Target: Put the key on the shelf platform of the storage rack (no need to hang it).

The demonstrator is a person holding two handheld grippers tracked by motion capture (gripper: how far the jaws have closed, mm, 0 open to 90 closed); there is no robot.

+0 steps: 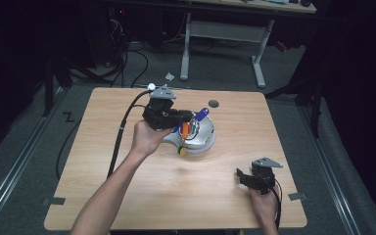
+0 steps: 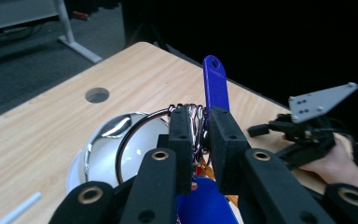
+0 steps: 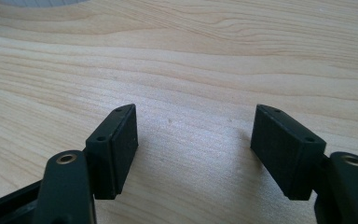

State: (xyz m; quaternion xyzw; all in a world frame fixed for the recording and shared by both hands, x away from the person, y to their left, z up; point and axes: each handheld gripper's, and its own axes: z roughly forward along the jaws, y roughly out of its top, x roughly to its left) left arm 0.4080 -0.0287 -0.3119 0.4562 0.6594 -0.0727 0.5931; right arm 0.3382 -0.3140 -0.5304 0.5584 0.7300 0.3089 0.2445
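A set of coloured measuring spoons (image 1: pixel 190 130) hangs on a metal ring (image 2: pixel 135 133), lifted over a shiny metal bowl (image 1: pixel 204 138) at the table's middle. My left gripper (image 1: pixel 190 121) is shut on the bunch of handles at the ring. In the left gripper view the jaws (image 2: pixel 200 135) pinch the thin handles, and a blue handle (image 2: pixel 215 84) sticks up past them. A yellow-green spoon (image 1: pixel 181 149) dangles beside the bowl (image 2: pixel 105 147). My right gripper (image 1: pixel 243 176) rests on the table at the front right, open, with bare wood between its pads (image 3: pixel 193 140).
The wooden table (image 1: pixel 127 186) has a round cable hole (image 1: pixel 213 104) behind the bowl. A thin white stick (image 2: pixel 21 207) lies by the bowl in the left gripper view. Desk legs and cables stand on the floor beyond the far edge.
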